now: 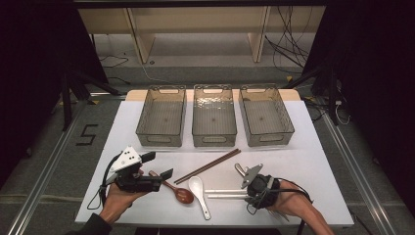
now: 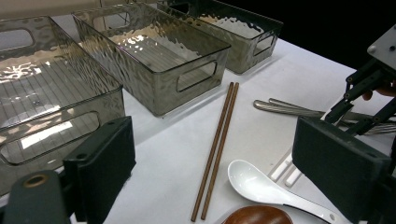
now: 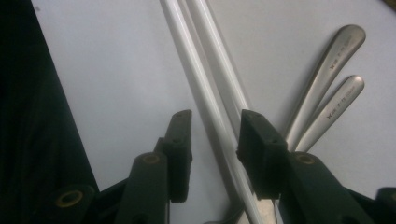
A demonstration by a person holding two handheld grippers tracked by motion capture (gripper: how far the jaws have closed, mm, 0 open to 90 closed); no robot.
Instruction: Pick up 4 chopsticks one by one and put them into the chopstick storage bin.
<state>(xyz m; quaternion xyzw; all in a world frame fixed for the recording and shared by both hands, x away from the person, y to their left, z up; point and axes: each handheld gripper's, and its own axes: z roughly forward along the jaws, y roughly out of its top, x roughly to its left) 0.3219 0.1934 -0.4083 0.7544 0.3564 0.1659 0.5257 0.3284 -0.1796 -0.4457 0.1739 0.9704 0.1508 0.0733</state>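
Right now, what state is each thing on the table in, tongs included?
Left tongs: open, holding nothing, raised over the wooden spoon.
Right tongs: part closed around the white chopsticks, not yet pressing them.
Three bins: upright, empty.
Brown chopsticks: flat, paired.
White spoon: flat, bowl up.
Metal handles: flat, side by side.

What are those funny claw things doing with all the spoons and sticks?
A person holds a claw in each hand. The right gripper is down over the white chopsticks, its jaws either side of them, not yet squeezing. The left gripper waits open above the wooden spoon. The three bins are empty.
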